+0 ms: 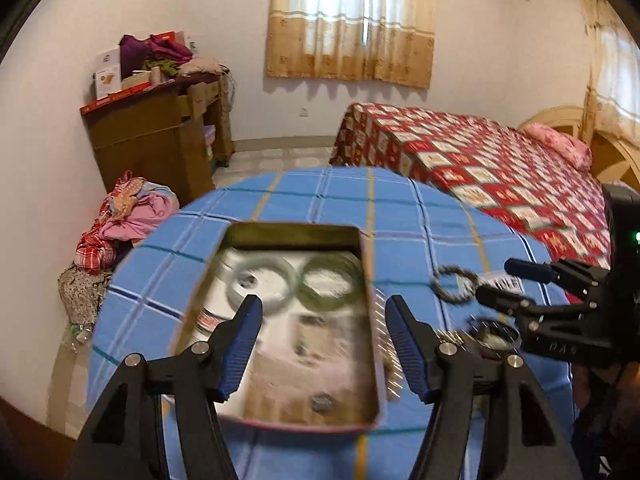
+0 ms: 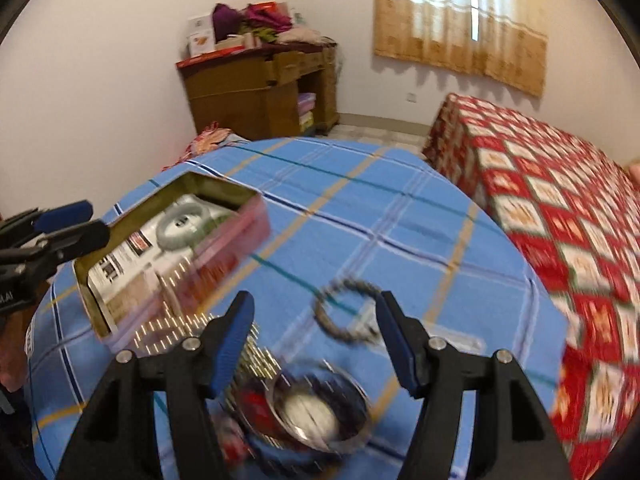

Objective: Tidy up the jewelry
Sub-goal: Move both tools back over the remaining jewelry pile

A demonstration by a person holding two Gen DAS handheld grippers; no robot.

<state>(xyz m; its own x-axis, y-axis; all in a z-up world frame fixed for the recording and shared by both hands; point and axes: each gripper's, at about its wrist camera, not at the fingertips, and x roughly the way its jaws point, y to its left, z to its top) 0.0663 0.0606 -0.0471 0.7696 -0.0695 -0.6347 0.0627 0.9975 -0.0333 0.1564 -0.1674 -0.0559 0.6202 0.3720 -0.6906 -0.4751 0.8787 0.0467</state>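
An open tin box (image 1: 362,280) sits on a round table with a blue checked cloth (image 1: 420,248); it also shows in the right wrist view (image 2: 240,232). Inside lie a pale bangle (image 1: 262,280) and a green bangle (image 1: 330,286). My left gripper (image 1: 324,332) is open above the box. My right gripper (image 2: 314,338) is open and empty over the cloth. A dark beaded bracelet (image 2: 346,312) lies on the cloth between its fingertips. A silver round dish (image 2: 316,416) with jewelry and a sparkly chain (image 2: 172,328) lie below it. The bracelet shows in the left wrist view (image 1: 454,284).
A bed with a red checked cover (image 1: 500,176) stands right of the table. A wooden cabinet (image 1: 160,136) piled with clothes stands at the back wall. A heap of clothes (image 1: 120,220) lies on the floor left of the table.
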